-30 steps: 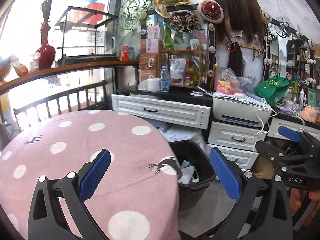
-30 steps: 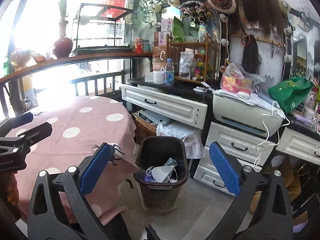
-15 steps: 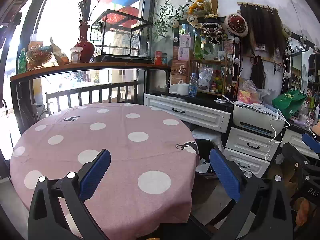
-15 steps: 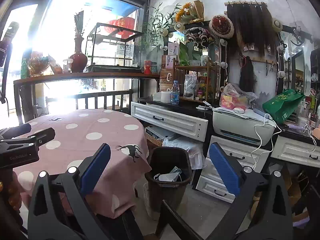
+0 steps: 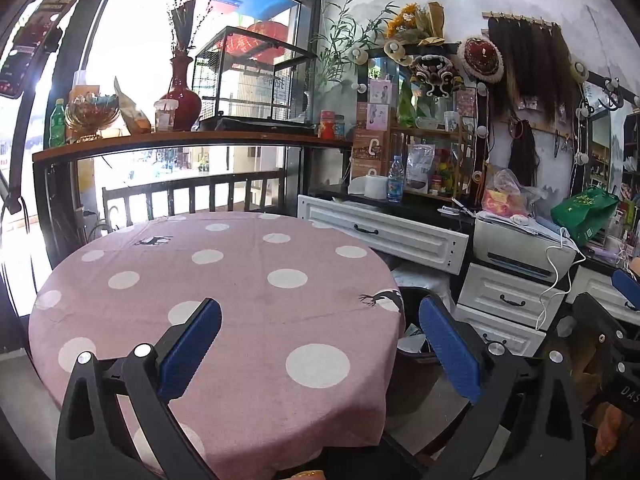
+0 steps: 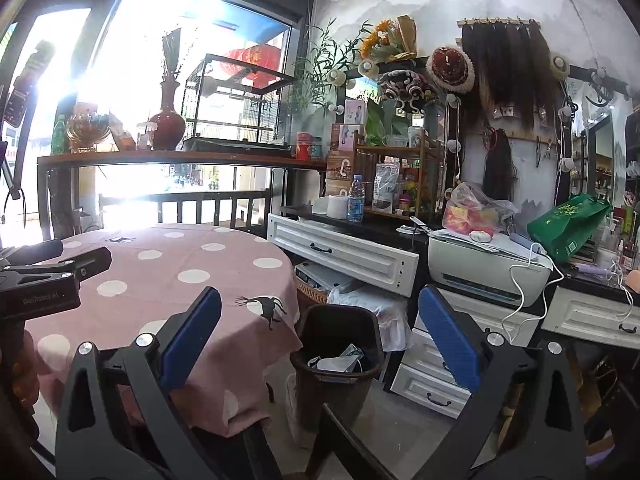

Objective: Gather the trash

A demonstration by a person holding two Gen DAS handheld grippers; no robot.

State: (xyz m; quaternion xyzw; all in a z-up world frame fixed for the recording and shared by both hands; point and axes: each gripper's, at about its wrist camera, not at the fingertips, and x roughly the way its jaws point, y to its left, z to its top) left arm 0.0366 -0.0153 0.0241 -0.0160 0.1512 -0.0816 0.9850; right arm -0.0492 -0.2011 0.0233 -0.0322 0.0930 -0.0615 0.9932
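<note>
Both tongs, left tongs and right tongs, are spread and empty; you have pulled back, so the bin with trash sits lower centre, table looks bare.

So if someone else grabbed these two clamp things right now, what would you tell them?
Left gripper: open, holding nothing, over the pink dotted table.
Right gripper: open, holding nothing, facing the dark bin.
The bin stands on the floor by the table's edge, with crumpled wrappers inside.
Done: no trash shows on the tablecloth.
Left: probably nothing here; check elsewhere for more litter.
</note>
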